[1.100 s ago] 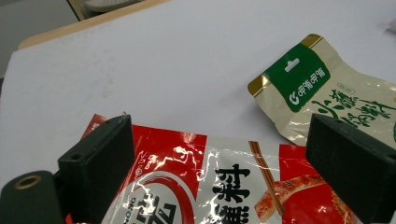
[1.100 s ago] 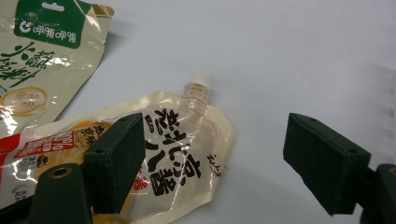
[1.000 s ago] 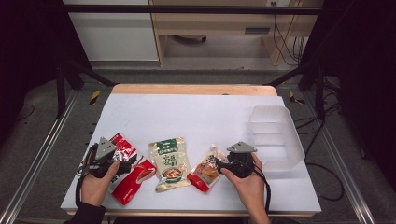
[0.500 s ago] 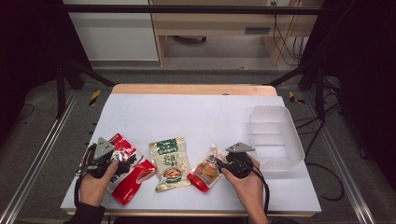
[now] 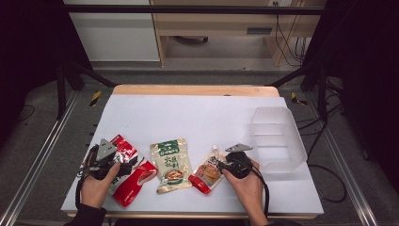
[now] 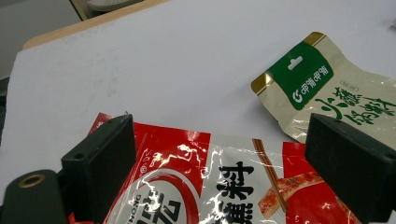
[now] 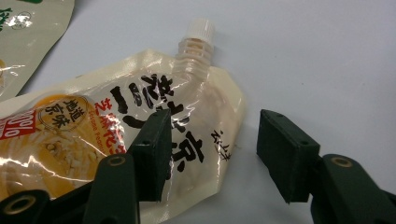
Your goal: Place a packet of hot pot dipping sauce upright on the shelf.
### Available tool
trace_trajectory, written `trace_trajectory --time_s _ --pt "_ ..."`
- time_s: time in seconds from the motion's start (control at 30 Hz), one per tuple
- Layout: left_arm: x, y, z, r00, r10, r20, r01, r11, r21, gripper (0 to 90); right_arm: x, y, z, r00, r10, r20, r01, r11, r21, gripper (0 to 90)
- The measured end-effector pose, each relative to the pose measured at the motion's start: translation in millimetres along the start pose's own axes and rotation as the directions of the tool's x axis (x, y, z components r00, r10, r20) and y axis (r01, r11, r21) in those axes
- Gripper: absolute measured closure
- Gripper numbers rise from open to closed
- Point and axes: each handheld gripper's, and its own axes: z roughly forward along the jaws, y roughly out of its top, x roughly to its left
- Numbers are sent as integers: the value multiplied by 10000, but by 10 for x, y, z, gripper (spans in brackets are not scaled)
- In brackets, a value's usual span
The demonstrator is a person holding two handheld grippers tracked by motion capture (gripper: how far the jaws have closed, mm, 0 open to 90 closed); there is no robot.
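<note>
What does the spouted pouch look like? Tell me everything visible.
The spouted pouch is a glossy soft plastic bag, cream with an orange food picture, black and red print, a red bottom edge, and a ribbed clear neck under a white cap. It lies flat on the white table, spout away from the person. The right gripper straddles its edge, fingers not yet pressing.

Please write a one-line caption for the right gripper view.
Right gripper, jaws closing, straddles the edge of a spouted sauce pouch on the white table.
</note>
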Motion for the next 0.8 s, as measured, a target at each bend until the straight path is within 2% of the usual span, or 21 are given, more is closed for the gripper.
trace_trajectory --time_s 0.13,0.2,0.3,0.33,0.47,0.57,0.63,0.7,0.73,0.77,0.8 --pt "-2 -2 -5 10000 48 8 -48 10000 13 92 -19 -15 -1 9995 203 -226 -203 9998 3 535" --pt "0 -1 0 10000 64 -1 -64 10000 43 92 -17 -19 -8 9994 146 -302 -147 9999 -28 601" --pt "-1 2 1 10000 50 14 -50 10000 55 93 -5 -23 -11 9996 61 -288 -62 10000 -25 636" --pt "-7 5 4 10000 85 29 -85 9999 56 93 6 -25 -18 9995 -5 -304 4 10000 -14 694" --pt "-23 8 7 9999 85 61 -85 9999 76 95 26 -27 -28 9990 -174 -400 172 9998 -58 787" --pt "-26 11 -5 9997 202 125 -203 9997 122 101 49 -4 -73 9986 -414 -344 401 9985 -367 853" --pt "-31 20 -24 9995 278 157 -279 9996 93 101 57 24 -116 9976 -622 -294 605 9967 -540 868" --pt "-48 40 -52 9992 318 222 -318 9995 5 103 70 79 -205 9958 -880 -261 852 9920 -928 878" --pt "-48 40 -52 9992 318 222 -318 9995 5 103 70 79 -205 9958 -880 -261 852 9920 -928 878" --pt "-67 64 -79 9986 450 296 -449 9990 -39 104 85 144 -302 9929 -1148 -299 1097 9845 -1369 883" --pt "-96 115 -121 9971 673 344 -669 9977 -117 106 93 171 -342 9911 -1290 -320 1227 9808 -1517 884"
